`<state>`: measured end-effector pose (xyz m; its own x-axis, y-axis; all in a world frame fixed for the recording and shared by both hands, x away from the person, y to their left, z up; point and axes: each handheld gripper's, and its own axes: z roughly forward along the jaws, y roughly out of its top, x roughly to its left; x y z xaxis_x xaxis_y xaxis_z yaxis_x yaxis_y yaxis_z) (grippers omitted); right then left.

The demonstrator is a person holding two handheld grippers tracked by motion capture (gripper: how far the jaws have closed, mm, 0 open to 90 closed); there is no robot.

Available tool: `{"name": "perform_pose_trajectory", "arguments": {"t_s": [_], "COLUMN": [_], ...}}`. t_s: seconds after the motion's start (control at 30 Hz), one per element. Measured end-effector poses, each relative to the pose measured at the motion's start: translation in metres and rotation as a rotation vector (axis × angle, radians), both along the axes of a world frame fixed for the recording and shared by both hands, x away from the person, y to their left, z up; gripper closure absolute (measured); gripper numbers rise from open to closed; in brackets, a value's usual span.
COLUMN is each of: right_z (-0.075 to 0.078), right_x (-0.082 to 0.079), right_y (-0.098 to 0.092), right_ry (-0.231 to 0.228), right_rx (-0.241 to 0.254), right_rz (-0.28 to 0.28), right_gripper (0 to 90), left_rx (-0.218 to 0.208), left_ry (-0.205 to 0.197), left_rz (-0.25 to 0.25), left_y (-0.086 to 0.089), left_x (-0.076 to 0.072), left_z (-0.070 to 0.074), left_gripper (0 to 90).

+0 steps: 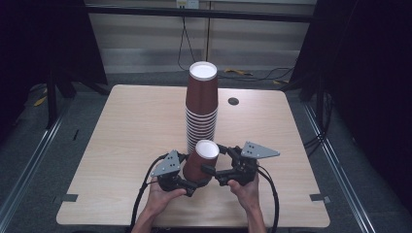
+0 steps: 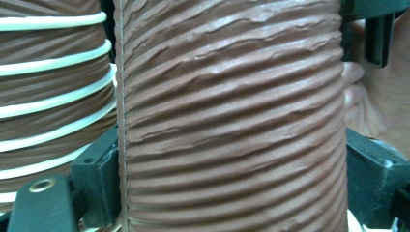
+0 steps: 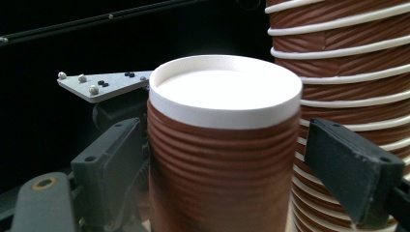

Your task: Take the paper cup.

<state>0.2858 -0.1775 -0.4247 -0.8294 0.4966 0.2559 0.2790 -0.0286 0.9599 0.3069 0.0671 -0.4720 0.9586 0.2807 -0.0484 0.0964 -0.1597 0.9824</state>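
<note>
A: Where is the cup point(image 1: 200, 162)?

B: Low over the near middle of the tabletop point(image 1: 126, 136), bottom up and tilted, its white base toward the stack point(image 1: 201, 104). It sits between the two grippers, just in front of the stack's foot; I cannot tell whether it touches the stack.

A: What does the left gripper point(image 1: 182, 180) do with it?

B: Its fingers are closed on the cup's wider end. In the left gripper view the ribbed brown wall fills the space between the two black fingers point(image 2: 99, 181), which press on it from both sides. No earlier look is at hand, so I speak just of the grip: narrow and firm on the cup.

A: And the right gripper point(image 1: 214, 160)?

B: It comes in from the other side, near the cup's white base. In the right gripper view the cup stands between its fingers point(image 3: 109, 164). The left one lies close along the wall; the right one stands off with a gap, the stack showing behind it. So those fingers are apart around the cup and not clamped on it.

A: The stack itself?

B: Upside-down brown cups with white rims, upright in the tabletop's middle, a white base on top. A dark round hole point(image 1: 233, 101) lies just beside it on the right.
</note>
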Motion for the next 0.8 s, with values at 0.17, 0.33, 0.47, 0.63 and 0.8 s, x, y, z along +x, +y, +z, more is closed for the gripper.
{"name": "perform_pose_trajectory", "arguments": {"t_s": [0.17,0.33,0.47,0.63,0.8], "right_z": [0.002,0.001,0.001,0.001,0.002], "right_x": [-0.001,-0.003,-0.003,-0.004,-0.007], "right_y": [-0.004,-0.009,-0.012,-0.014,-0.017], "right_ry": [-0.002,0.004,0.021,0.029,0.03], "right_rx": [-0.002,-0.01,-0.032,-0.054,-0.092], "right_rz": [-0.007,-0.02,-0.014,-0.008,0.006], "right_gripper": [13.8,14.1,14.8,15.0,18.3], "left_rx": [0.029,0.054,0.079,0.125,0.178], "left_ry": [-0.006,-0.015,-0.018,-0.039,-0.051], "left_rz": [0.001,0.007,0.01,0.002,-0.007], "left_y": [0.004,0.007,0.011,0.012,0.012], "left_x": [0.001,0.002,0.003,0.001,0.001], "left_z": [0.003,0.007,0.008,0.009,0.012], "left_gripper": [13.0,13.0,13.0,13.5,13.6]}}
